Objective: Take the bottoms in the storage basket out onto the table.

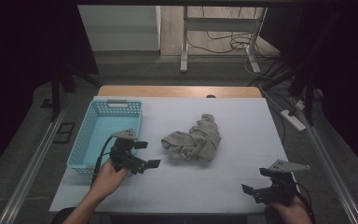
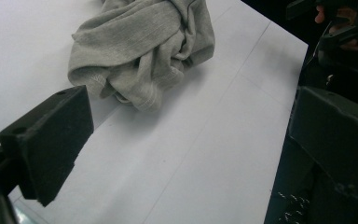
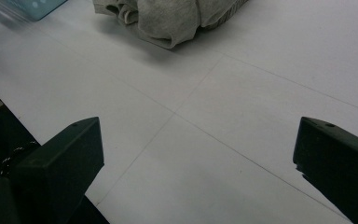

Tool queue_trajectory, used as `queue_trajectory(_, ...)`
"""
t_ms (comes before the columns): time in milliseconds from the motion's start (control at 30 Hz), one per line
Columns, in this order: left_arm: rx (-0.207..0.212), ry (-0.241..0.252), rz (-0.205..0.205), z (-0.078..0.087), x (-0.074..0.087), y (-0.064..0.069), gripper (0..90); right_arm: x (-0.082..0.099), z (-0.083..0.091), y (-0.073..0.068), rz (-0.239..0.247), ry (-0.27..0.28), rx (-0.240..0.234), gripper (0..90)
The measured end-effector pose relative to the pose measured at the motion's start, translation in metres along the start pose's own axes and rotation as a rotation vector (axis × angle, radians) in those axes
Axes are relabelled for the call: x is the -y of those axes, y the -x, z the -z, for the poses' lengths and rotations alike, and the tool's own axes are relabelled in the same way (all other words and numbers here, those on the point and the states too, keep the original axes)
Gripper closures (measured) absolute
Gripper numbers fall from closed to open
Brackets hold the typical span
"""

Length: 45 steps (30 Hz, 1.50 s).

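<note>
Right now the left gripper (image 1: 145, 154) is held above the white table cover (image 1: 223, 186), its jaws spread wide and gripping nothing, with the crumpled grey cloth (image 1: 193, 140) lying just ahead of its tips and slightly to their right. In the left gripper view the cloth (image 2: 140, 46) sits beyond the jaws, bunched into folds with a stitched hem curling along its near edge, resting on the white cover (image 2: 200, 154) and clear of both jaws. Just behind and to the left of this gripper stands a light blue plastic basket (image 1: 85, 140), its perforated wall close to the person's left hand (image 1: 107, 177); whether the gripper's cable touches the basket rim is hard to tell in the dim high view. The right gripper (image 1: 256, 185) is held near the front right corner of the table, well apart from the cloth, its jaws likewise parted and empty. In the right gripper view the cloth (image 3: 172, 16) lies far ahead of the jaws, a little to their left, with a wide stretch of bare white cover (image 3: 242, 116) between, and a corner of the blue basket (image 3: 39, 7) shows farther off to the left. The right hand (image 1: 291, 212) grips its tool at the table's front edge.
</note>
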<state>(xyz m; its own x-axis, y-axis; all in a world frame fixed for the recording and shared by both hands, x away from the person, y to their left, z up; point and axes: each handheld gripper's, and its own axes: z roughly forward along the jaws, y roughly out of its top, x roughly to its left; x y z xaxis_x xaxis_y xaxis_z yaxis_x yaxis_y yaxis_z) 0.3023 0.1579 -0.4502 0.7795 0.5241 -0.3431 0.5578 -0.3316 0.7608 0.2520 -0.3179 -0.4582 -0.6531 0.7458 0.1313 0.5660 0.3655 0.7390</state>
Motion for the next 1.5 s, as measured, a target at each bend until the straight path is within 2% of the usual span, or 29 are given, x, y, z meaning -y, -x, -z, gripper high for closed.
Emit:
queue_trajectory(300,-0.003,0.007,0.007,0.006,0.005,0.003,0.5,0.000,0.000,0.000,-0.003,-0.001,0.000,2.0)
queue_trajectory(800,-0.007,0.020,0.041,0.018,0.022,0.002,0.5,0.000,0.000,0.000,-0.004,-0.001,0.000,2.0)
queue_trajectory(1500,-0.034,0.042,0.077,0.037,0.041,0.002,0.6,0.000,0.000,0.000,-0.002,-0.005,0.001,2.0)
